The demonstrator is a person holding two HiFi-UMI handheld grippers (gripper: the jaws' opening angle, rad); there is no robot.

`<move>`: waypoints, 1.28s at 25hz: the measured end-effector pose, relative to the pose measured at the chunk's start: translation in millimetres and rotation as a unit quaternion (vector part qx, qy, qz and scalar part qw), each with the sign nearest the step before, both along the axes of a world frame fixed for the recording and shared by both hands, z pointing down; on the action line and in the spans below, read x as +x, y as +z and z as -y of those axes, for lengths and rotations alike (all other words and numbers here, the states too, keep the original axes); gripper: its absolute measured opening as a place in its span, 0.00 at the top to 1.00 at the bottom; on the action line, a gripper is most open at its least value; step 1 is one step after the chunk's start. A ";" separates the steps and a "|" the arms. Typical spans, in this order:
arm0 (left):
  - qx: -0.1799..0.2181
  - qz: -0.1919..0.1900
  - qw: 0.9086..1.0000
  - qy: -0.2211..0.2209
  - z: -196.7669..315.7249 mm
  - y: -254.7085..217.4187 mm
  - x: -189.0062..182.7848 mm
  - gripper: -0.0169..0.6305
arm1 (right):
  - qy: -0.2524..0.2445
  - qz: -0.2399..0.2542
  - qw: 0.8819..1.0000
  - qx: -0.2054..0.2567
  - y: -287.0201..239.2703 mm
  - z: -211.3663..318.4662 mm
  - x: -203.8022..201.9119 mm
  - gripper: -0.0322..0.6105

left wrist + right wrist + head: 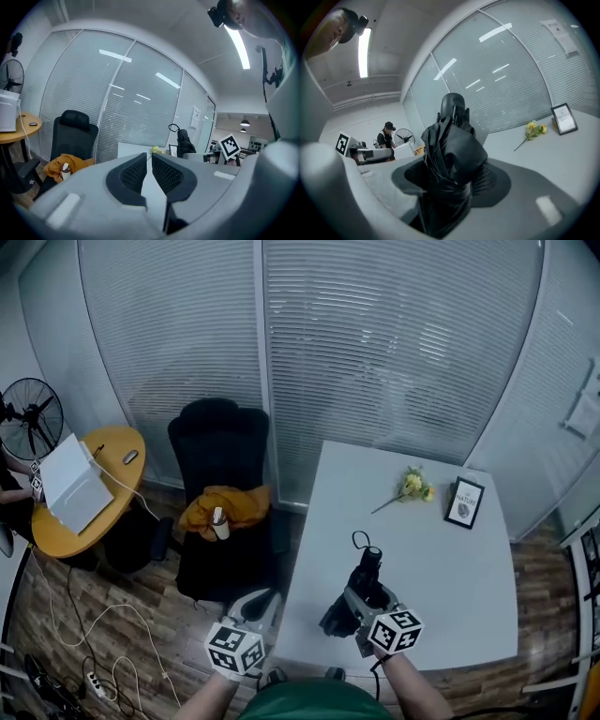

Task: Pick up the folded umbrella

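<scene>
The folded umbrella point(364, 583) is black, with a wrist loop at its far end, and hangs above the near part of the white table point(450, 568). My right gripper point(354, 607) is shut on it: in the right gripper view the umbrella point(451, 154) fills the space between the jaws and stands up past them. My left gripper point(251, 607) hovers off the table's near-left corner with nothing in it. In the left gripper view its pads point(132, 172) almost meet, and the umbrella point(184, 142) shows to the right.
Yellow flowers point(413, 486) and a small picture frame point(464, 502) lie at the table's far side. A black office chair point(221, 474) with an orange cloth point(230, 504) stands left of the table. Further left are a round yellow table point(111, 491), a fan point(28, 418) and floor cables point(84, 634).
</scene>
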State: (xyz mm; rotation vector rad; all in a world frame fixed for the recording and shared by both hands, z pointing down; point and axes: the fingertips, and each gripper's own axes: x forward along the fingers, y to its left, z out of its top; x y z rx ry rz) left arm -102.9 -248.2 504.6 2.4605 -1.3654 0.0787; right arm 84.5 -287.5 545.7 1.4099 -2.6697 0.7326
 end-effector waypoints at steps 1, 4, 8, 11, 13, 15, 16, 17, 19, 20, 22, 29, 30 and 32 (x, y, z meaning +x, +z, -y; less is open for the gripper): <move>0.003 -0.001 1.000 0.001 0.5 -2.6 2.1 0.93 | -0.002 0.004 1.000 0.009 -9.6 -1.4 -0.2 0.56; 0.013 -0.004 1.000 0.007 2.5 -10.9 8.6 0.93 | -0.002 0.016 0.999 0.039 -38.2 -4.4 1.0 0.56; 0.026 -0.008 1.000 0.011 6.7 -20.4 15.0 0.93 | -0.002 0.018 0.997 0.079 -72.0 -6.4 6.7 0.57; 0.033 -0.010 0.999 0.012 11.2 -22.7 18.8 0.93 | 0.001 0.026 0.994 0.104 -91.0 -4.8 15.1 0.57; 0.036 -0.011 0.999 0.013 10.9 -24.7 20.5 0.93 | 0.005 0.034 0.993 0.116 -103.3 -6.7 19.9 0.57; 0.039 -0.013 0.999 0.014 8.3 -29.1 20.7 0.93 | 0.013 0.044 0.991 0.127 -118.2 -10.8 24.0 0.57; 0.039 -0.014 0.999 0.015 7.0 -31.6 20.3 0.93 | 0.018 0.049 0.990 0.132 -125.7 -12.6 26.2 0.57; 0.039 -0.015 0.999 0.016 6.3 -33.2 20.0 0.93 | 0.023 0.054 0.989 0.137 -132.4 -13.5 29.0 0.57; 0.037 -0.015 0.999 0.016 6.9 -32.4 21.3 0.93 | 0.033 0.074 0.986 0.143 -143.9 -12.4 37.4 0.57; 0.035 -0.015 0.999 0.015 7.7 -30.3 22.5 0.93 | 0.036 0.091 0.985 0.143 -148.7 -10.8 42.8 0.57; 0.030 -0.014 0.999 0.014 8.0 -26.0 23.4 0.93 | 0.040 0.148 0.979 0.136 -156.9 -8.4 54.1 0.57; 0.021 -0.012 1.000 0.012 3.8 -22.5 21.2 0.93 | 0.036 0.342 0.933 0.105 -176.6 -10.7 83.7 0.57; 0.021 -0.012 1.000 0.012 3.3 -23.8 20.5 0.93 | 0.035 0.342 0.933 0.108 -179.6 -12.0 84.0 0.57; 0.022 -0.012 1.000 0.012 3.0 -25.9 19.9 0.93 | 0.033 0.341 0.933 0.111 -183.4 -14.0 84.2 0.57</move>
